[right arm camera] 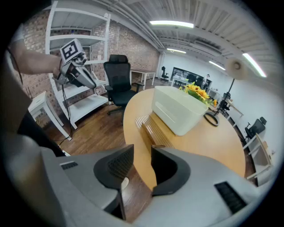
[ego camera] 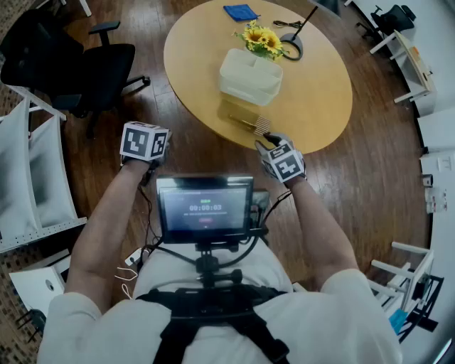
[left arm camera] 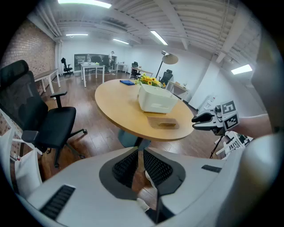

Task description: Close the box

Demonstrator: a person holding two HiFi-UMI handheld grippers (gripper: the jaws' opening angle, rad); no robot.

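Observation:
A white open box (ego camera: pixel 250 75) stands on the round wooden table (ego camera: pixel 320 99). Its slatted wooden lid (ego camera: pixel 245 121) lies flat just in front of it, near the table's edge. My right gripper (ego camera: pixel 269 144) hovers at that edge, right by the lid's near corner; its jaws stand apart with nothing between them. In the right gripper view (right arm camera: pixel 142 153) the lid (right arm camera: pixel 153 128) and box (right arm camera: pixel 179 111) lie ahead. My left gripper (ego camera: pixel 146 142) hangs over the floor left of the table, jaws (left arm camera: pixel 138 153) narrowly apart and empty, with the box (left arm camera: pixel 156 99) far ahead.
Sunflowers (ego camera: pixel 261 39), a blue cloth (ego camera: pixel 240 12) and a black desk lamp (ego camera: pixel 293 44) sit behind the box. A black office chair (ego camera: pixel 85 67) and white shelves (ego camera: pixel 35 178) stand on the left. A monitor (ego camera: pixel 205 208) on the person's chest rig blocks the view below.

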